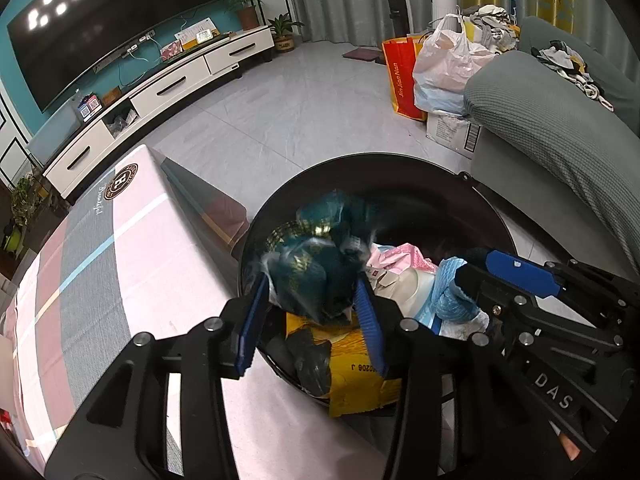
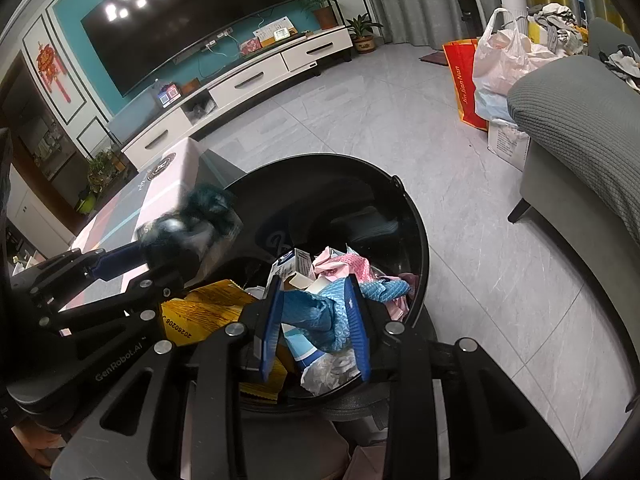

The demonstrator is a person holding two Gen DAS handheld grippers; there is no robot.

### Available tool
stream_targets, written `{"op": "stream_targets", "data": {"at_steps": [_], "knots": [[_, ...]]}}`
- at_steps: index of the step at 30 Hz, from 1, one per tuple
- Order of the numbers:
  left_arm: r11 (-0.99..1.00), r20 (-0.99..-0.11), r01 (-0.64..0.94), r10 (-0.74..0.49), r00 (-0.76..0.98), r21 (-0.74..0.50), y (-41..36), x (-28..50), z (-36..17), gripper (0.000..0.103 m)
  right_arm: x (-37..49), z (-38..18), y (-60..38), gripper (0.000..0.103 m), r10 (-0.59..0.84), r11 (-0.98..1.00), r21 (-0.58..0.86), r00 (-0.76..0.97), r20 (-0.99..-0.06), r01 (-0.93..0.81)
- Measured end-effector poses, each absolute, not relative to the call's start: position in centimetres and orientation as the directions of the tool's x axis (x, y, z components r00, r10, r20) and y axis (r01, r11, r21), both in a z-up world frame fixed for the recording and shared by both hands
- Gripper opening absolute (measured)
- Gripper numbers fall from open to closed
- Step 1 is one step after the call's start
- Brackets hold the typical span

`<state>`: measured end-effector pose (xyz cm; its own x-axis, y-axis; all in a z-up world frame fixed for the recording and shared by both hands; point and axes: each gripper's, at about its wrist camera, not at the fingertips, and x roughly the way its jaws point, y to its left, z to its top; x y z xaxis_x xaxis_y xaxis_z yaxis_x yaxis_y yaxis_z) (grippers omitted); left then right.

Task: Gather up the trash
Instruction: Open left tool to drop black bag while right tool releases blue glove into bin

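A black round bin (image 1: 360, 158) (image 2: 320, 158) stands beside the table, holding a yellow packet (image 1: 360, 376) (image 2: 208, 312), pink wrappers (image 1: 404, 258) and a small carton (image 2: 294, 262). My left gripper (image 1: 311, 284) (image 2: 168, 256) hovers over the bin's left side with a crumpled dark teal wrapper (image 1: 316, 276) (image 2: 200, 216) between its blue pads; the wrapper is blurred. My right gripper (image 2: 314, 284) (image 1: 476, 264) is over the bin's right side, its pads closed on a light blue mesh cloth (image 2: 320, 312) (image 1: 452, 292) that hangs down into the trash.
A table under a pink and grey cloth (image 1: 120, 260) (image 2: 168, 184) is left of the bin. A grey sofa (image 1: 560, 120) (image 2: 580, 128) is on the right, with a red bag (image 1: 402, 76) and a white plastic bag (image 1: 444, 64) behind. A TV cabinet (image 1: 180, 84) lines the far wall.
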<state>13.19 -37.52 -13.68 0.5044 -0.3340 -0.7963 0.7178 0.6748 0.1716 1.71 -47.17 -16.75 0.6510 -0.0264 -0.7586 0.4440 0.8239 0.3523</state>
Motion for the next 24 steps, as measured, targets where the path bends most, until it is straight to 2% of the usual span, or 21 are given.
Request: {"op": "stream_targets", "data": {"at_steps": [16,24], "knots": [[0.686,-0.785,0.707,-0.339,0.519,0.172,-36.9,12.8,-12.8,0.063,0.9,-15.8,-47.3,0.034,-0.04,0.817,0.352,0.653,-0.756,0.457],[0.697,-0.773,0.696,-0.343,0.533,0.171,-36.0,12.4,-11.5,0.073,0.0,-14.8,-47.2,0.039,-0.058,0.815,0.345,0.659,-0.75,0.465]]}}
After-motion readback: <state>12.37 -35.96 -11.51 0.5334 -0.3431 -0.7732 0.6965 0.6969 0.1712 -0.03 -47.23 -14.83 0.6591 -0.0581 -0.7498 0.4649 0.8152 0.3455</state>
